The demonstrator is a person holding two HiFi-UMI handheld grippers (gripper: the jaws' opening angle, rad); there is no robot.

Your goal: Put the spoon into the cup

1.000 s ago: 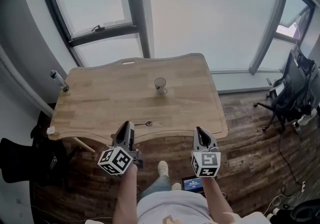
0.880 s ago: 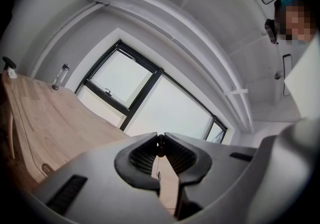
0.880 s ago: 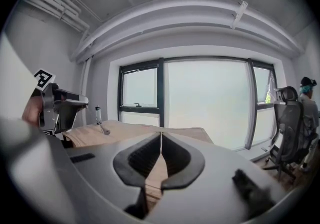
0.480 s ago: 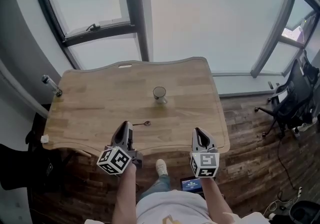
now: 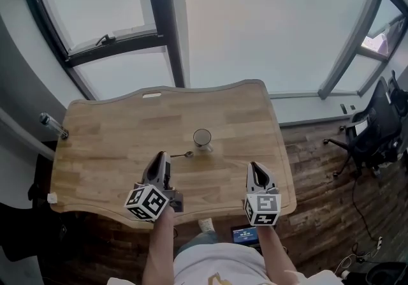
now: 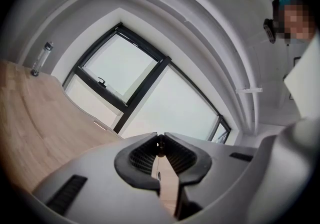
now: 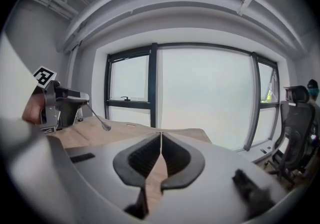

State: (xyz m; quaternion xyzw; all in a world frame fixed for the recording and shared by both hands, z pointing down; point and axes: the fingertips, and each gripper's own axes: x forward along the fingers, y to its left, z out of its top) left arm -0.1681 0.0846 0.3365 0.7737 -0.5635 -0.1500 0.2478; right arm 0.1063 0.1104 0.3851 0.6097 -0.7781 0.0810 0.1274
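Both forearms reach forward, well apart. The left gripper [image 5: 162, 159] points level, its fingers [image 6: 144, 156] pinched on the handle of the spoon [image 5: 181, 155] — the right gripper [image 5: 255, 169] tips slightly downward, fingers [image 7: 176, 157] pressed together, nothing between.

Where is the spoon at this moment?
In the head view, the spoon sticks out of the left gripper, over the wooden table, its bowl just left of the cup.
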